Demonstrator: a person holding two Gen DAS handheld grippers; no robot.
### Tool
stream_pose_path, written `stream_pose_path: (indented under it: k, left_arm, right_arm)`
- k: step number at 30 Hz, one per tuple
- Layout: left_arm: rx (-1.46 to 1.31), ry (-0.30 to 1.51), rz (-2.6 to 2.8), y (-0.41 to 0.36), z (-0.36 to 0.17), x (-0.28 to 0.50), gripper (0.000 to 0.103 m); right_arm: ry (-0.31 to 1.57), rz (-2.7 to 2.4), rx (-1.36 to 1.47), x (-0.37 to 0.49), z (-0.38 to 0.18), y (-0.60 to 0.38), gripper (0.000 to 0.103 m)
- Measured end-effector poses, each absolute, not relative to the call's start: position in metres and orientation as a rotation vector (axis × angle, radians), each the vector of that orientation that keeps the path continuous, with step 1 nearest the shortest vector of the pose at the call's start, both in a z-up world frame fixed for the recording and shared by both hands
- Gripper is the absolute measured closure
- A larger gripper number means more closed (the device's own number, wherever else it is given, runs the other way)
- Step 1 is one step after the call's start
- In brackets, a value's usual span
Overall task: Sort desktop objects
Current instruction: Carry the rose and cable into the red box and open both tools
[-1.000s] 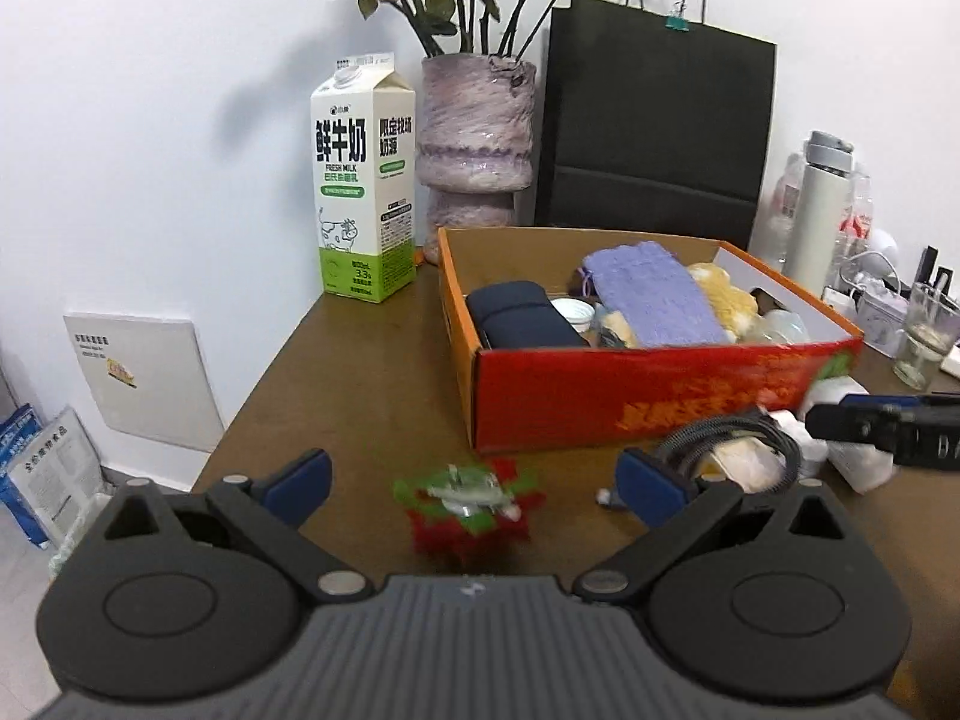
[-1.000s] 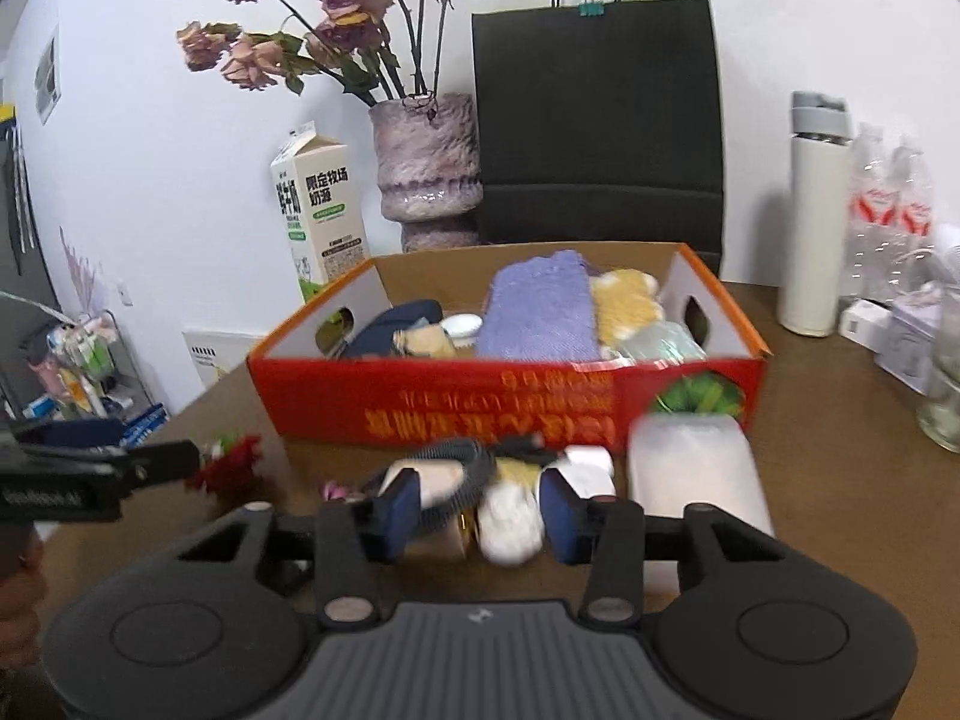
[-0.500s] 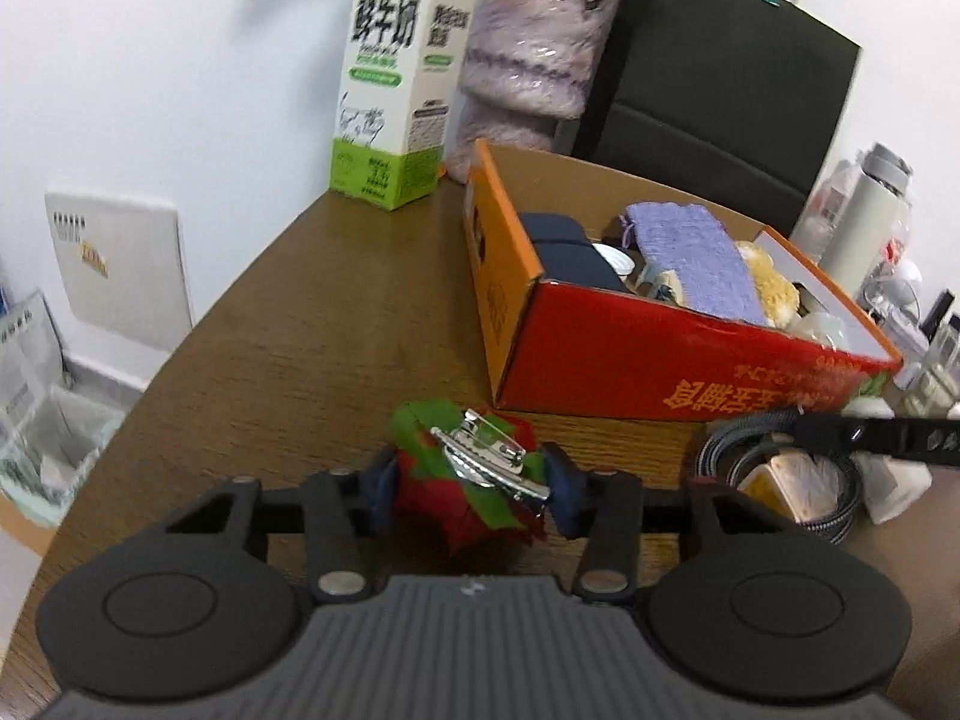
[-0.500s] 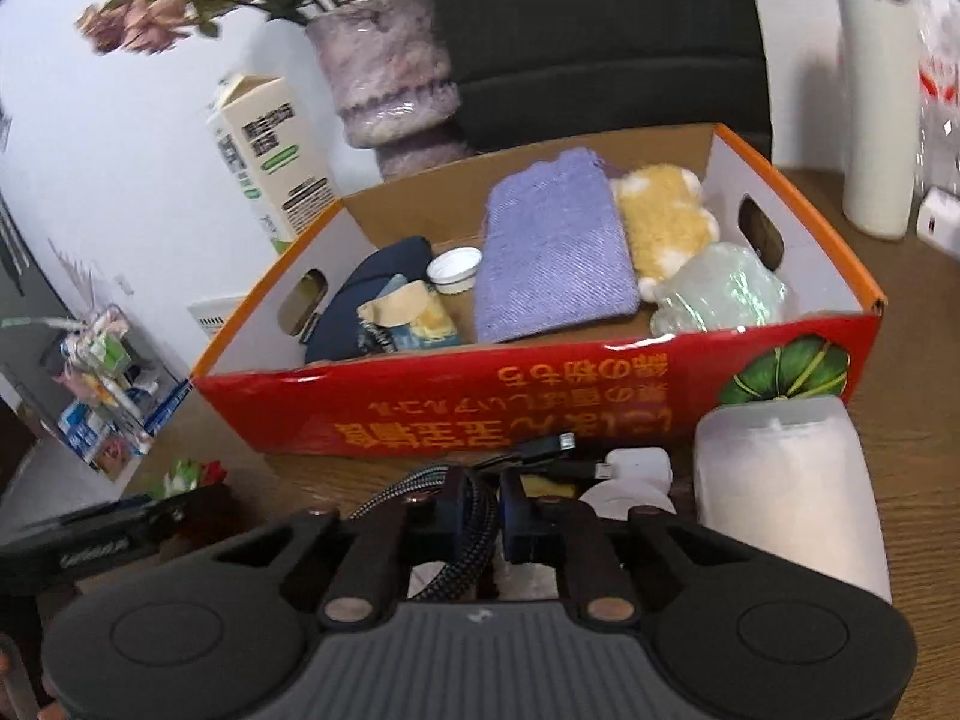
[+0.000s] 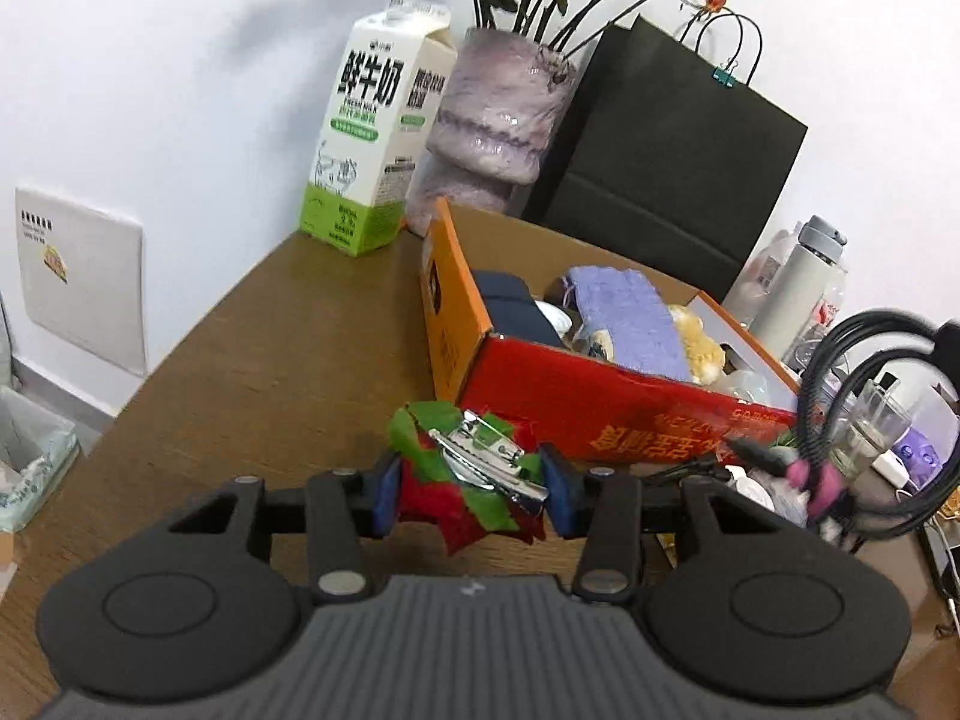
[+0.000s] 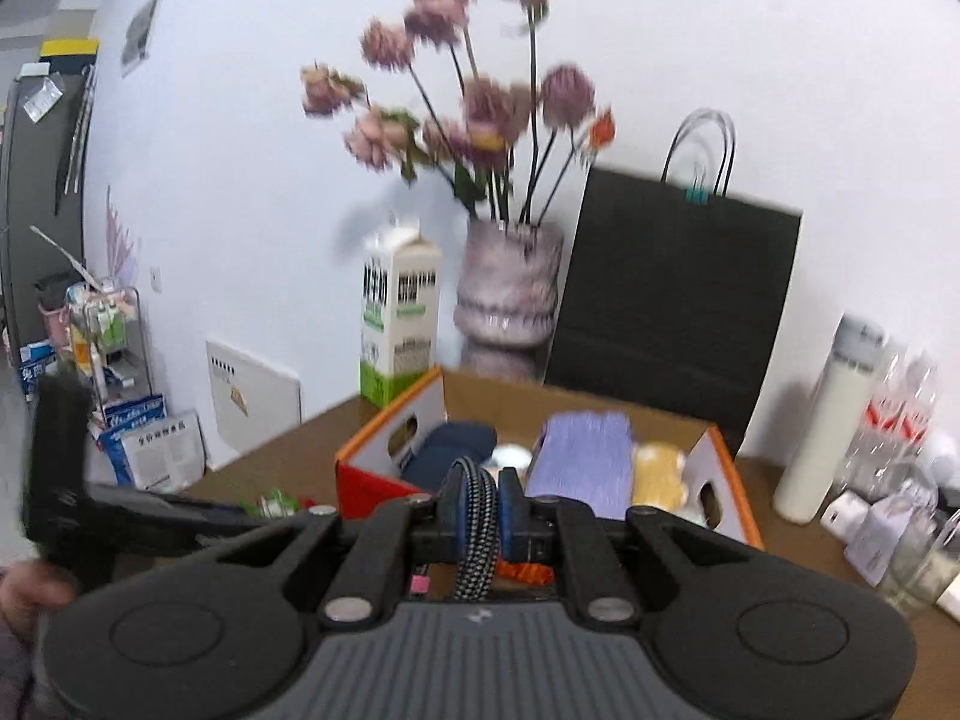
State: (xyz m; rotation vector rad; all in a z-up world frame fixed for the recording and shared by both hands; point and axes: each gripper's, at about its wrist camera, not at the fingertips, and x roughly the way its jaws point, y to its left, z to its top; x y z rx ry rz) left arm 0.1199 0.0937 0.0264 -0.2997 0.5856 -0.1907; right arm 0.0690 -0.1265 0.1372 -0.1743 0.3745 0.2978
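My left gripper (image 5: pixel 471 489) is shut on a red and green fabric hair clip (image 5: pixel 468 483) with a metal clasp, held just above the brown table in front of the red cardboard box (image 5: pixel 606 402). My right gripper (image 6: pixel 477 513) is shut on a coiled braided cable (image 6: pixel 474 534), lifted above the table before the same box (image 6: pixel 384 468). The cable loop also hangs in the left wrist view (image 5: pixel 864 420). The box holds a purple cloth (image 5: pixel 630 318), a dark pouch (image 5: pixel 513 306) and a yellow plush (image 5: pixel 696 342).
A milk carton (image 5: pixel 372 150), a vase of flowers (image 5: pixel 492 120) and a black paper bag (image 5: pixel 666 168) stand behind the box. A white bottle (image 5: pixel 792 294), a glass (image 5: pixel 864 426) and small items lie at the right. The table's left edge (image 5: pixel 198 324) drops off.
My left gripper closed on the hair clip and lifted it. My right gripper closed on the cable and raised it off the table, its view tilting upward.
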Motion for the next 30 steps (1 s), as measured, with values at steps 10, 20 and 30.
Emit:
stream_pose_path:
  k: [10,20,30]
  left_arm:
    - [-0.276,0.588,-0.257,0.083,0.043,0.127,0.057]
    - [-0.157,0.646,-0.216,0.040,0.121,0.265,0.057]
    - [-0.090,0.880,-0.063,0.019,0.057,0.394,0.057]
  right_arm:
    - [0.361,0.163,-0.247,0.088,0.173,-0.167,0.094]
    - [0.402,0.254,-0.268,0.209,0.195,-0.141,0.094]
    - [0.697,0.234,-0.015,0.379,0.110,-0.154,0.094]
